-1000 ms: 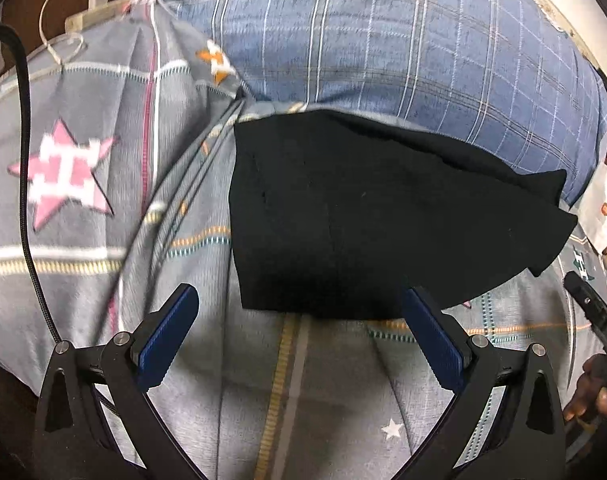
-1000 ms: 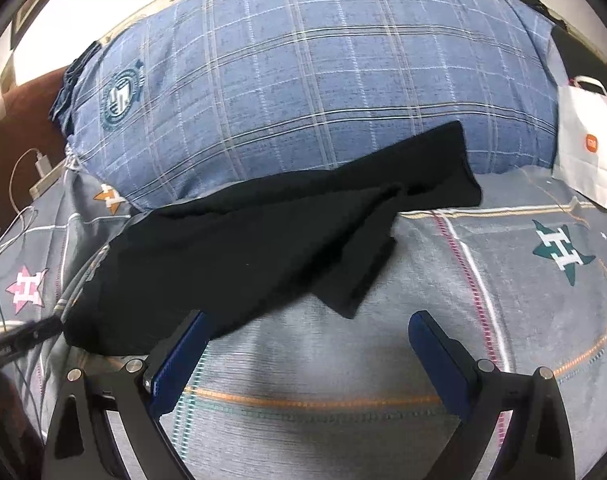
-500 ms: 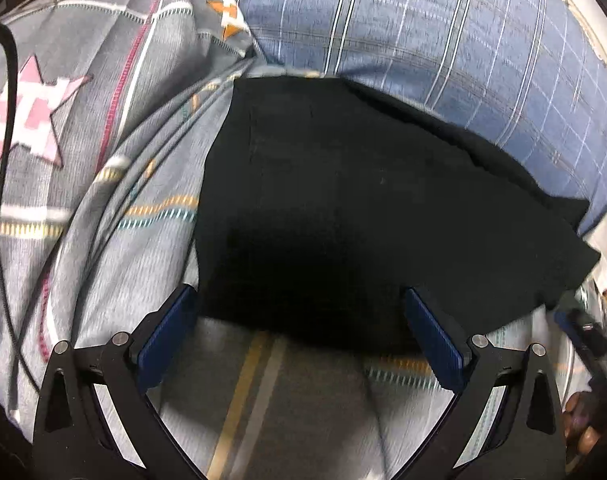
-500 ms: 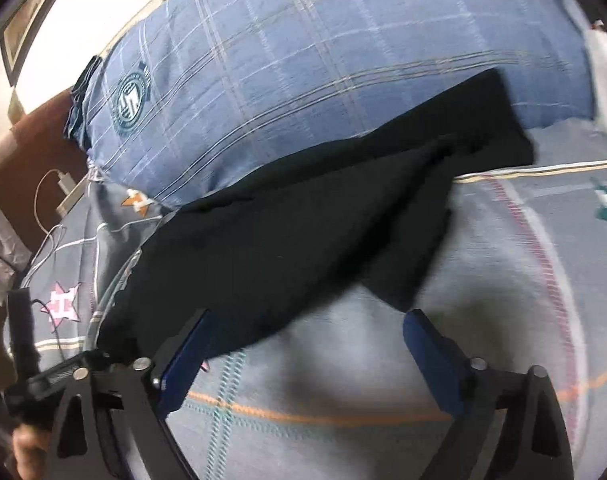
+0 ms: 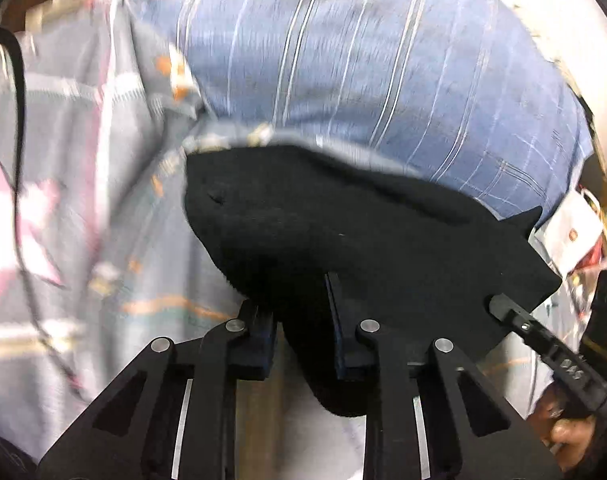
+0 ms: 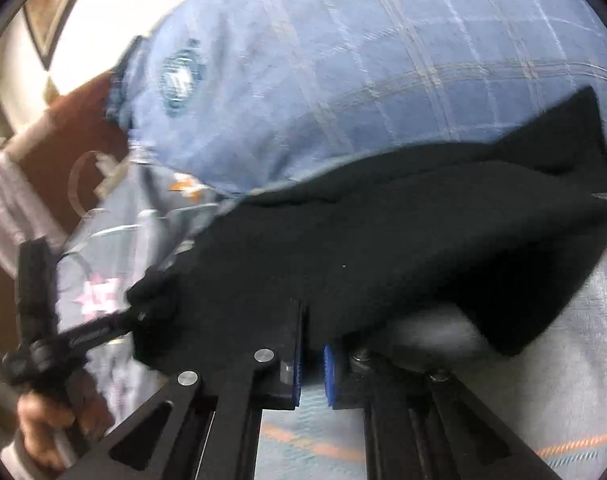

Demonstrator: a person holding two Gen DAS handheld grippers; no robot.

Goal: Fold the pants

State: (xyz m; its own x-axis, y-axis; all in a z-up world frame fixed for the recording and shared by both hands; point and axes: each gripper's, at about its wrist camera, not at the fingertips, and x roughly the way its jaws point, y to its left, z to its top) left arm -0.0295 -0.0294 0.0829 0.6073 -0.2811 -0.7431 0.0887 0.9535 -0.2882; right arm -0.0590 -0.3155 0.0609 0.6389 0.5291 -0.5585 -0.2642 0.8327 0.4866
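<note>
The black pants lie folded on the grey patterned bedspread, their far edge against a blue plaid pillow. My left gripper is shut on the near left edge of the pants, and the cloth bunches between the blue pads. My right gripper is shut on the near edge of the pants further right. The near edge is lifted off the bed in both views. Each view shows the other gripper at its side.
A white paper bag stands at the right of the bed. A black cable runs over the bedspread on the left. A brown headboard is behind the pillow.
Both grippers moved forward onto the near edge of the pants and closed on it. The edge has risen off the bedspread.
</note>
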